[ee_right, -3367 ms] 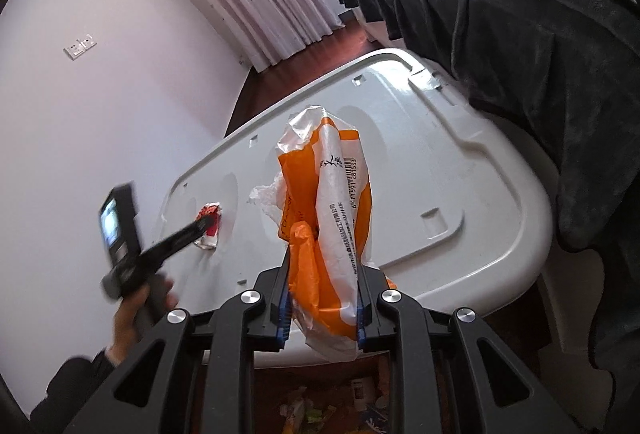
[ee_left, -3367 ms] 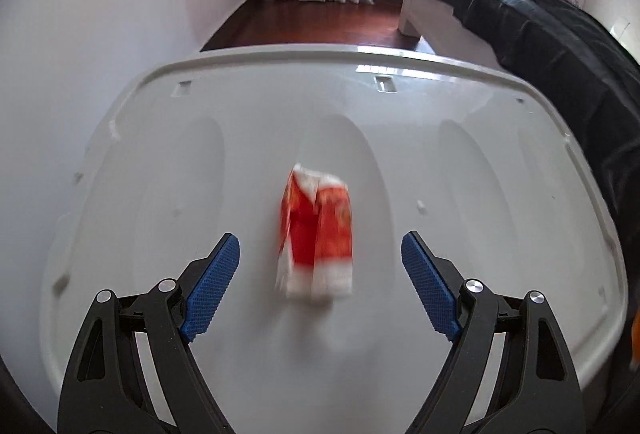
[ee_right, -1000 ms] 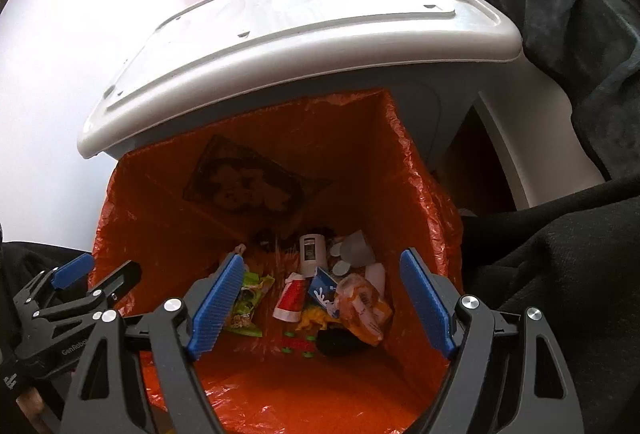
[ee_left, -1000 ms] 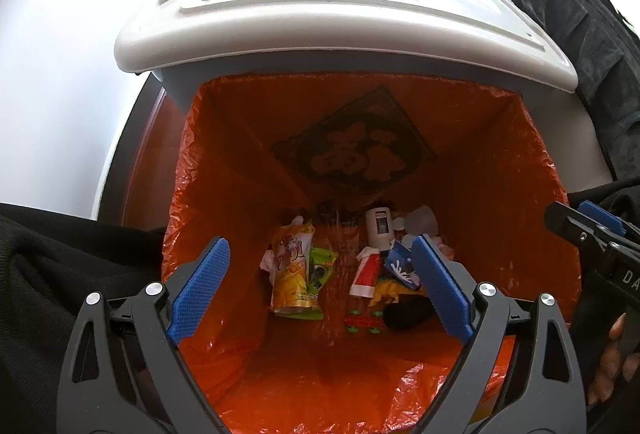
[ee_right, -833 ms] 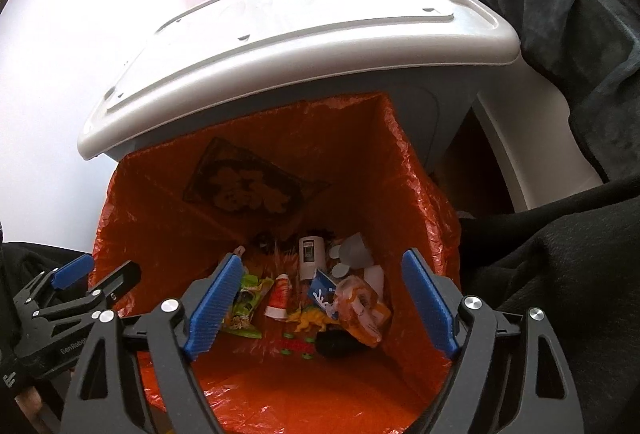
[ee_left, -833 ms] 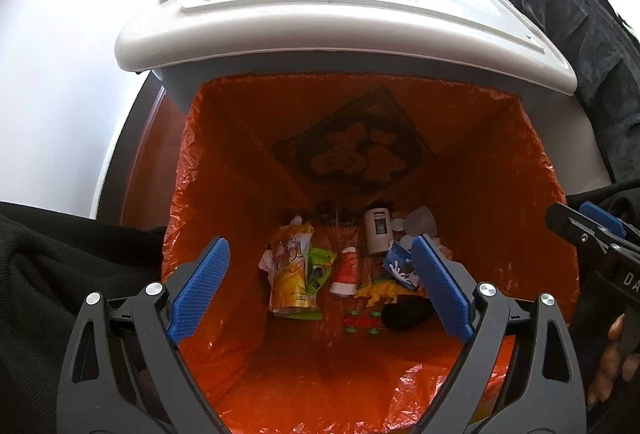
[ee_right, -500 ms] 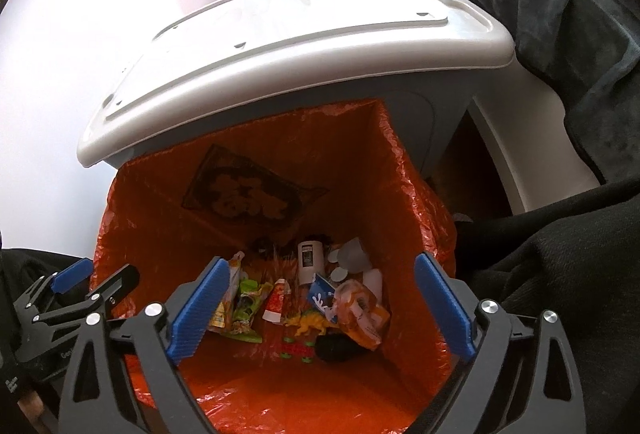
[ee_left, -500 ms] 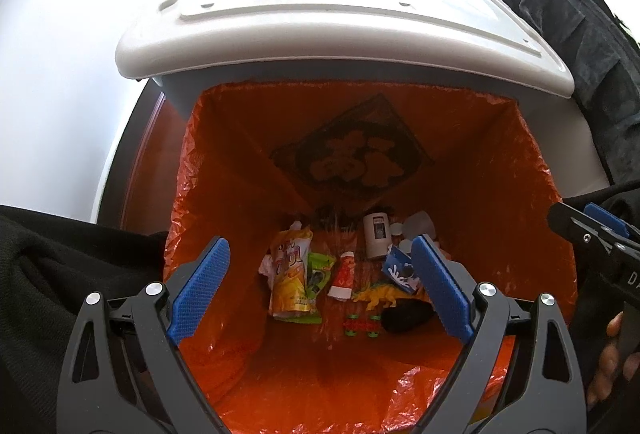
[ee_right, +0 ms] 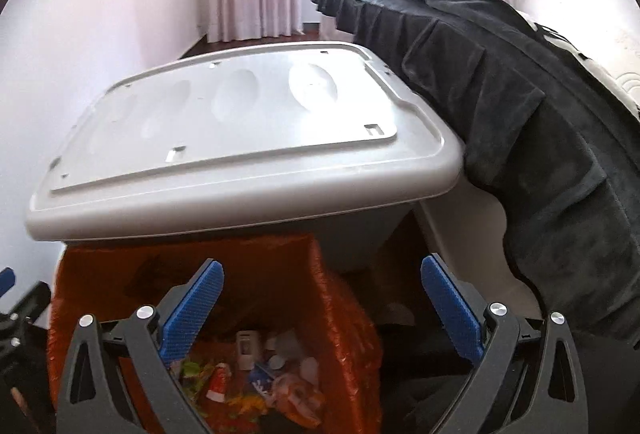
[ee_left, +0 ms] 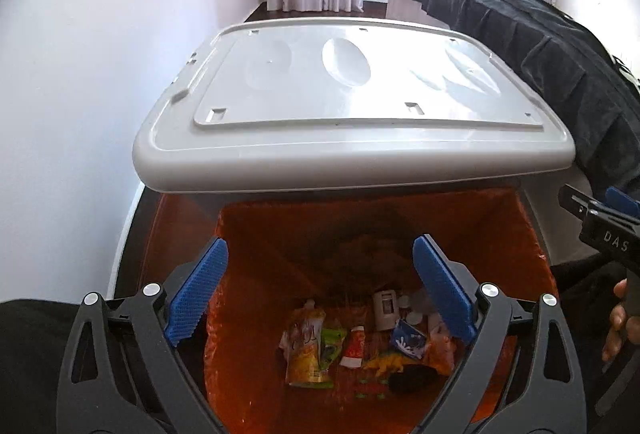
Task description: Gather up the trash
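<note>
Left hand-held gripper point(ee_left: 320, 290): jaws spread wide, nothing between the blue pads; it hovers above the mouth of the bin.
Right hand-held gripper point(ee_right: 322, 310): also wide open and empty, hanging over the right side of the same bin.
Trash point(ee_left: 360, 348): a loose pile at the bottom of the orange bin liner point(ee_left: 520, 254), including a yellow pouch point(ee_left: 304, 350), a small red tube point(ee_left: 354, 346), a white container point(ee_left: 384, 310), a blue-and-white carton point(ee_left: 408, 340) and a crumpled orange bag point(ee_right: 296, 398).
Bin: lined in orange, standing on the floor against the front of the grey lidded storage box.
Surface: the grey lid point(ee_left: 352, 93) of the box shows only its moulded oval dimples; no litter is visible on it in either view.
Bed: draped in a dark blanket point(ee_right: 520, 105), touching the right edge of the lid.
Step in hand: the drop-off looks complete, since both grippers are empty and the items lie in the liner.
Progress: judging from the bare lid, this area appears finished; anything beyond the frames cannot be told.
Next move: lift both grippers away from the bin and look for remaining litter; if any turns up, approach it with open jaws and close on it firmly.
Risk: thin liner plastic could snag on a fingertip if a gripper dips low.
</note>
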`<state>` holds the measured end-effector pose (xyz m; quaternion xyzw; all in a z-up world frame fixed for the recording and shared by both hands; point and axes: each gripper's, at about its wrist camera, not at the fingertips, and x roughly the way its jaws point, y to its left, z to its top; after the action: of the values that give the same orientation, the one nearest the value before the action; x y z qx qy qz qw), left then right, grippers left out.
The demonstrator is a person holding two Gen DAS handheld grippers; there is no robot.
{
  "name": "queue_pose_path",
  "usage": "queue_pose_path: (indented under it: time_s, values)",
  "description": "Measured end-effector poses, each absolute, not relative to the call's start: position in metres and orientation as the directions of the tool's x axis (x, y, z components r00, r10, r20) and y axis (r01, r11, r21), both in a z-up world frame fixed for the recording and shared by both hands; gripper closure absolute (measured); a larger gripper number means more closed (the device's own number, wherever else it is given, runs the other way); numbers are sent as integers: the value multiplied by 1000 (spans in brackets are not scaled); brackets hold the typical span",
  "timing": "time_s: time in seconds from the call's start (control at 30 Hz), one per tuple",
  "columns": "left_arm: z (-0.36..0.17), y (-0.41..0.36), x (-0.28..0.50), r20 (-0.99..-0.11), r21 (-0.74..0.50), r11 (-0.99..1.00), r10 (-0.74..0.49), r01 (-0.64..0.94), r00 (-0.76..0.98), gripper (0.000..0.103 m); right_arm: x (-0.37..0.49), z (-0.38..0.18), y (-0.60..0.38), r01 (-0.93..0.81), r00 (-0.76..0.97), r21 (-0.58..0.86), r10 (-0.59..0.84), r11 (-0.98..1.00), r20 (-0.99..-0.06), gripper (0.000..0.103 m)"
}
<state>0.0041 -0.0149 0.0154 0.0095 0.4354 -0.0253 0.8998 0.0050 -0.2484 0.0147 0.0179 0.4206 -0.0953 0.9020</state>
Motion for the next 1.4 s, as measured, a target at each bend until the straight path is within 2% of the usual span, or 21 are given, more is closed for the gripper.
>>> queue_pose_path:
  time_s: [0.23,1.07,1.4]
  values:
    - [7,-17,3,-789,32,998,-9,56,614,12,5,7,-254,193,607,-25,-140,981,-783,5]
    - [4,-15,5,-797,9,999,-22,48,603,12,4,3,-252,196,598,-3,-122,981,-792,5]
    - [8,-12,-1,-770,25,1000,18,2,638,12,4,1,-254,193,592,-1,-118,981,-797,5]
